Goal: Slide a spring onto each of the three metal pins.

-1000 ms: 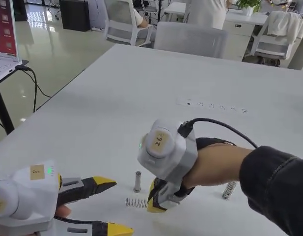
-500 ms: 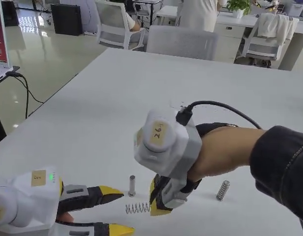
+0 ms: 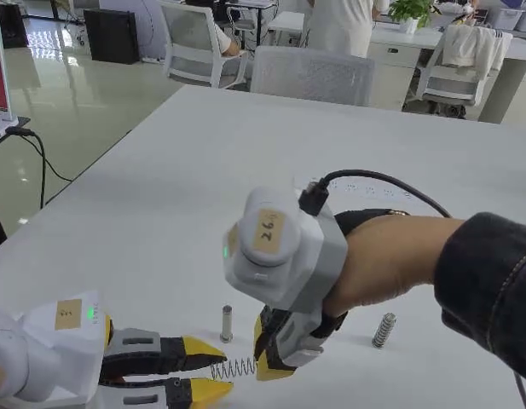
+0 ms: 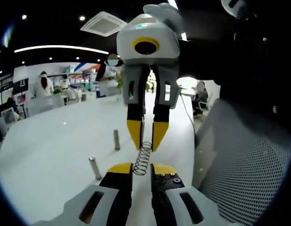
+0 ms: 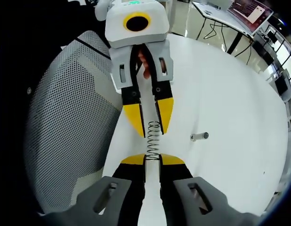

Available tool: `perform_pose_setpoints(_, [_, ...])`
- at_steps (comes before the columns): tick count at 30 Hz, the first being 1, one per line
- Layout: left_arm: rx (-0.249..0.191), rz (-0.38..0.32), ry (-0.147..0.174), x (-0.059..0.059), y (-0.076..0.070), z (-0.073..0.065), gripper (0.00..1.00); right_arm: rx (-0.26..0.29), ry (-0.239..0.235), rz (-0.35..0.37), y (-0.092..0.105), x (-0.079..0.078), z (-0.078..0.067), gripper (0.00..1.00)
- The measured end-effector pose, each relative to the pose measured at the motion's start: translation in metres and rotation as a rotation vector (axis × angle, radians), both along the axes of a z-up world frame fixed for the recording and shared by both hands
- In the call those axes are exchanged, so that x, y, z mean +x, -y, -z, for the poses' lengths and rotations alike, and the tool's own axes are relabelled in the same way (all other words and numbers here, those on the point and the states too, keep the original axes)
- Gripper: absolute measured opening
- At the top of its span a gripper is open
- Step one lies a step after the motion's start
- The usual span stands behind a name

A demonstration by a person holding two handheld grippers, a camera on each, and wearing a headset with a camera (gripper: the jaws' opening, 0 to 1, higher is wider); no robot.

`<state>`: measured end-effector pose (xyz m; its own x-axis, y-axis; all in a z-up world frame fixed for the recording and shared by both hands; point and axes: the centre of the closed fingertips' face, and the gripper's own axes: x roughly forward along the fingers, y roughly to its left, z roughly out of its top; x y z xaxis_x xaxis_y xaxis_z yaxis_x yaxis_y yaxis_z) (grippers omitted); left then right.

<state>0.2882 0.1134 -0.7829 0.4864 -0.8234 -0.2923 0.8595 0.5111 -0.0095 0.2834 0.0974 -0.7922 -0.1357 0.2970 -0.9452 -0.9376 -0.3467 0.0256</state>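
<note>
A thin, silvery spring (image 3: 234,368), loosely coiled, is seen stretched lengthwise between the two tools, just on the near side of the pin (image 3: 227,324). The pin is stood upright on the white tabletop (image 3: 160,213): short, grey, with nothing slid over it. To the right of the pin, past the right tool (image 3: 271,366), a second spring (image 3: 383,330) is stood on end, shorter and more tightly wound; whether a pin is inside it cannot be told.

Now the writing: a tan label (image 3: 268,227) on the right tool's white housing is marked "26" by hand. A smaller label (image 3: 67,313) is stuck on the left tool's housing, its writing too small to be read.

In the right gripper view the spring's near end is caught in the narrow gap of the yellow tips, and the right tool is clenched on it. The far end is reached by the left tool (image 3: 207,371), with one yellow tip on each side of the coil. Whether that end is squeezed or only flanked cannot be told. Whether the spring is lifted off the tabletop cannot be made out.
</note>
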Motion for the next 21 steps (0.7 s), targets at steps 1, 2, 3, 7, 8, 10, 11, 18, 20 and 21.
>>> perform_pose_setpoints(1, [0.025,0.012,0.014,-0.001,0.000,0.002,0.05,0.001,0.001,-0.006,0.000,-0.001,0.000,0.08])
perform_pose_setpoints(2, [0.031,0.015,0.017,-0.002,0.000,0.002,0.04,0.001,0.001,-0.006,-0.001,-0.001,-0.001,0.08])
perform_pose_setpoints(3, [0.031,0.017,0.019,-0.002,0.000,0.002,0.04,0.001,0.001,-0.008,-0.001,-0.002,-0.001,0.08])
perform_pose_setpoints(7, [0.036,0.020,0.017,-0.002,-0.001,0.004,0.03,0.004,0.001,-0.005,-0.002,-0.002,-0.004,0.08])
perform_pose_setpoints(8, [0.034,0.019,0.015,-0.002,-0.001,0.004,0.03,0.006,0.002,-0.004,-0.002,-0.003,-0.006,0.08])
perform_pose_setpoints(10, [0.033,0.017,0.015,-0.002,-0.001,0.004,0.03,0.013,0.005,-0.001,-0.003,-0.002,-0.009,0.08])
perform_pose_setpoints(11, [0.034,0.017,0.016,-0.002,-0.001,0.004,0.03,0.017,0.006,0.002,-0.004,-0.002,-0.011,0.08])
perform_pose_setpoints(18, [0.033,0.017,0.011,-0.001,0.001,0.005,0.03,0.069,0.004,0.007,-0.015,-0.006,-0.026,0.08])
perform_pose_setpoints(20, [0.031,0.018,0.010,-0.001,0.002,0.004,0.03,0.079,0.010,0.001,-0.018,-0.008,-0.028,0.08])
perform_pose_setpoints(21, [0.031,0.018,0.010,-0.001,0.002,0.004,0.03,0.083,0.013,-0.002,-0.019,-0.008,-0.029,0.08])
